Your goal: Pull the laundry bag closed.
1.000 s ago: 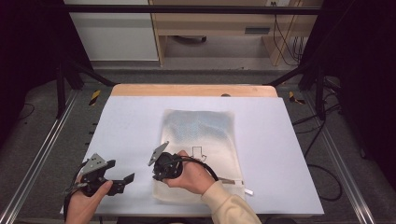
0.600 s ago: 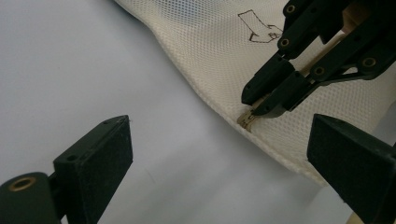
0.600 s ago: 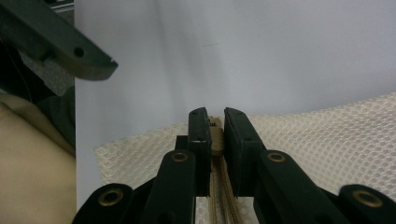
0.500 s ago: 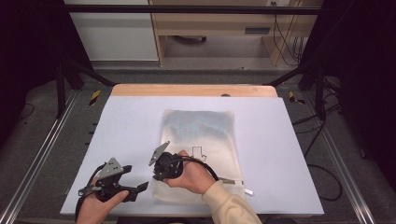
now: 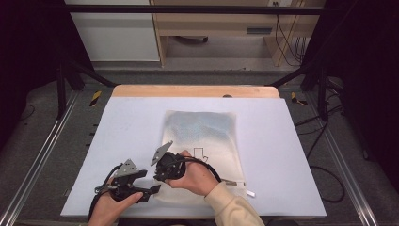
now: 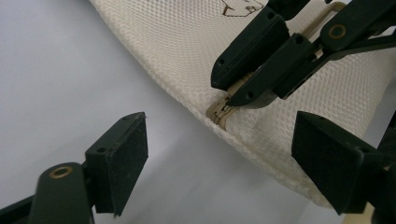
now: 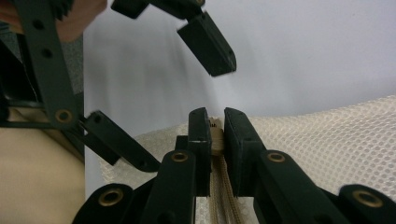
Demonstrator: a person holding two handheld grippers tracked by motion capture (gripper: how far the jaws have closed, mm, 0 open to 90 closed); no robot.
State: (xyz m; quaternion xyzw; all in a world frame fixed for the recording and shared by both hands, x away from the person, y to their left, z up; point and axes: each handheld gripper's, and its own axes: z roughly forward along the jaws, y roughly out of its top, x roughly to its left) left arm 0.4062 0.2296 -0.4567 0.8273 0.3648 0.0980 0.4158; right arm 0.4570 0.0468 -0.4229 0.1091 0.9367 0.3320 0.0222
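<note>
Right hand-held gripper [image 7: 214, 135] pinches the mesh bag's [image 5: 202, 127] zipper [image 6: 219, 113]; left hand-held gripper [image 6: 219, 163], jaws closing, straddles it untouched.

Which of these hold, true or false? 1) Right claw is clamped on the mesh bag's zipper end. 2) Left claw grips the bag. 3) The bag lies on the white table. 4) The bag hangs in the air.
1) True: the right claw is shut on the zipper at the corner of the mesh bag.
2) False: the left claw is open, its jaws just closing in, nothing pressed between them.
3) True: it lies flat on the white table.
4) False: it rests on the tabletop.
</note>
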